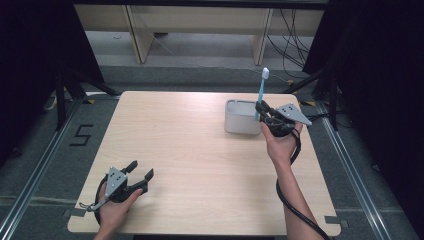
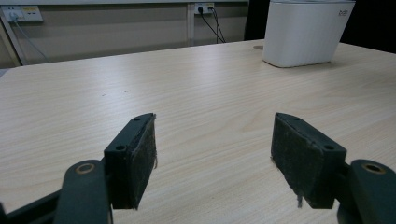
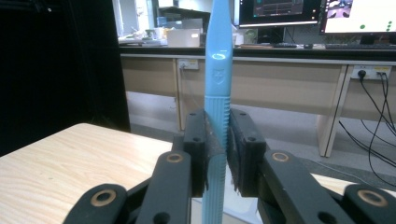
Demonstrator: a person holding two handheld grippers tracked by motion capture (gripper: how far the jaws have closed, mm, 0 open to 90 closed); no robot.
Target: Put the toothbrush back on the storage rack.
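High view, nearest first: my left gripper point(image 1: 142, 173) rests at the near left corner of the worktop point(image 1: 190, 150), jaws spread wide with nothing between them. In the left gripper view I see bare wood between the two pads, and the white container point(image 2: 306, 32) far off to the upper right. That hand is well apart from the work.

Farther across, my right gripper point(image 1: 261, 111) is clamped on the blue toothbrush point(image 1: 262, 92), just beside the right wall of the white container point(image 1: 241, 117). In the right gripper view the pads squeeze the ribbed part of the handle point(image 3: 217, 126), with handle below the jaws and the neck rising above them.

The relation I care about: the toothbrush stands nearly upright, white head point(image 1: 265, 73) at the top, lower end pointing down at the container's right edge. I judge the next move is a drop into the container, so the long axis has to stay vertical and shift a little left over the opening. The right hand is the one to do it.
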